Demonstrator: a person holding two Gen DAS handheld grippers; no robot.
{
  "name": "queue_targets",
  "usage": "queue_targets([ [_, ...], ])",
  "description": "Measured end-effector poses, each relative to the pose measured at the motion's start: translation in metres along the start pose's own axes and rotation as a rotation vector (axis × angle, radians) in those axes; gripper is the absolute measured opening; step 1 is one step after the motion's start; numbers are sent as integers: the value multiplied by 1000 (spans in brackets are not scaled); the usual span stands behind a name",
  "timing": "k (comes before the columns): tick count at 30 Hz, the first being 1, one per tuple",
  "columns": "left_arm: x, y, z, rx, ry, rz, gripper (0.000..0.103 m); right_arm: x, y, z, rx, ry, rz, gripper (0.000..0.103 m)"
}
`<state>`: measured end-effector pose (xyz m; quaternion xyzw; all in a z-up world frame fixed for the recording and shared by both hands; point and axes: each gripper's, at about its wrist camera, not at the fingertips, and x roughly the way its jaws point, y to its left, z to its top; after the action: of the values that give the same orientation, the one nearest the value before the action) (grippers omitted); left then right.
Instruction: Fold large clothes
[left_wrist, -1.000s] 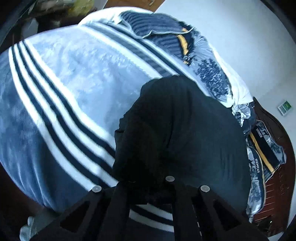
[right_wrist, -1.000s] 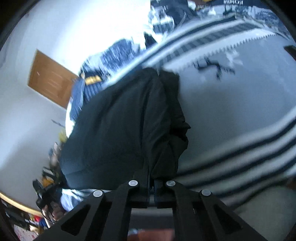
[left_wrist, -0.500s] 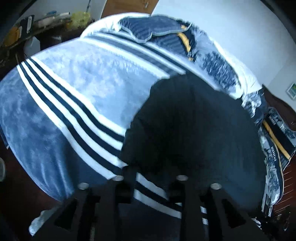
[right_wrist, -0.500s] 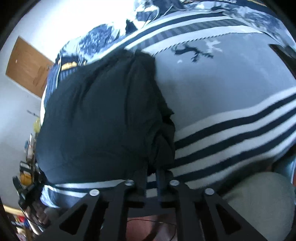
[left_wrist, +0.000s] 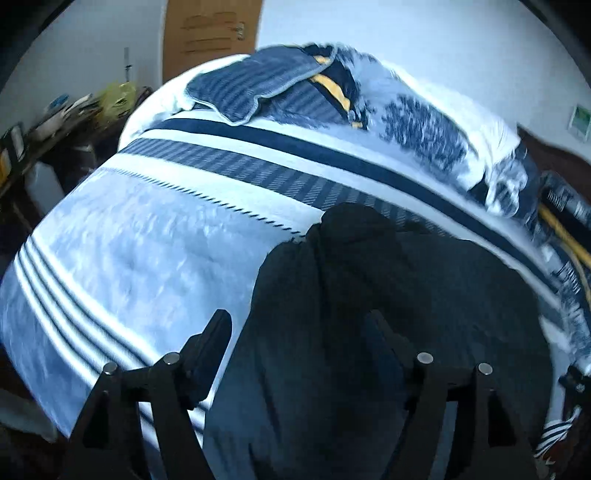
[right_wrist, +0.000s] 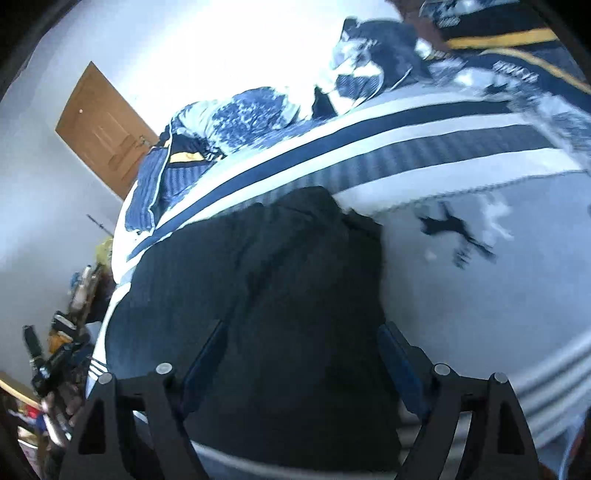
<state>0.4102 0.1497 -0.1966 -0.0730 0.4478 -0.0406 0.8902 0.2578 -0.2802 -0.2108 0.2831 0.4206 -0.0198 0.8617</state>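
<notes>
A large black garment (left_wrist: 388, 295) lies folded over on a blue-and-white striped blanket (left_wrist: 147, 236) that covers the bed. In the left wrist view my left gripper (left_wrist: 299, 328) hangs above the garment's near left edge, jaws opening wide, nothing pressed between them. The right wrist view shows the same black garment (right_wrist: 280, 280) spread under my right gripper (right_wrist: 299, 332), whose jaws are also opening, with the cloth lying below them and not pinched.
Crumpled blue patterned bedding and a striped pillow (left_wrist: 258, 85) are heaped at the bed's far side. A wooden door (left_wrist: 210, 33) stands in the white wall behind. A cluttered desk (left_wrist: 55, 118) lines the left. A dark wooden headboard (left_wrist: 554, 158) is at right.
Both grippers went from shut on the black garment's edge to wide apart, letting it drop onto the blanket. Both have lifted and drawn back, so more of the bed shows.
</notes>
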Motion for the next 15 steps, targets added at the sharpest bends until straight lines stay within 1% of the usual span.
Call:
queue_targets([
  [2,20,-4,15,39,3,8,75,25,-4,18,30,30,17,85],
  [3,28,-8,22,55,0,18,75,37,-5,28,36,50,36,83],
  [4,37,-11,28,77,5,23,75,46,-3,36,37,54,33,79],
  [5,52,-17,37,110,20,34,75,53,-2,45,35,51,23,78],
  [7,77,-27,48,160,54,65,75,68,0,65,45,54,34,77],
  [8,93,-32,52,181,89,85,74,77,0,74,51,60,38,76],
  [9,107,-35,53,185,121,91,71,87,-1,82,57,75,37,76],
  [10,116,-37,52,181,140,79,50,99,-3,87,66,96,41,76],
  [11,124,-39,50,174,163,58,23,108,-4,90,75,120,52,68],
  [12,126,-40,49,164,174,48,15,119,-5,91,81,159,74,56],
  [13,124,-41,49,148,165,29,4,127,-5,90,80,197,94,29],
  [14,115,-42,50,142,125,-3,3,129,-3,89,63,210,93,14],
  [15,103,-43,51,141,73,-29,3,119,1,89,35,177,67,8],
])
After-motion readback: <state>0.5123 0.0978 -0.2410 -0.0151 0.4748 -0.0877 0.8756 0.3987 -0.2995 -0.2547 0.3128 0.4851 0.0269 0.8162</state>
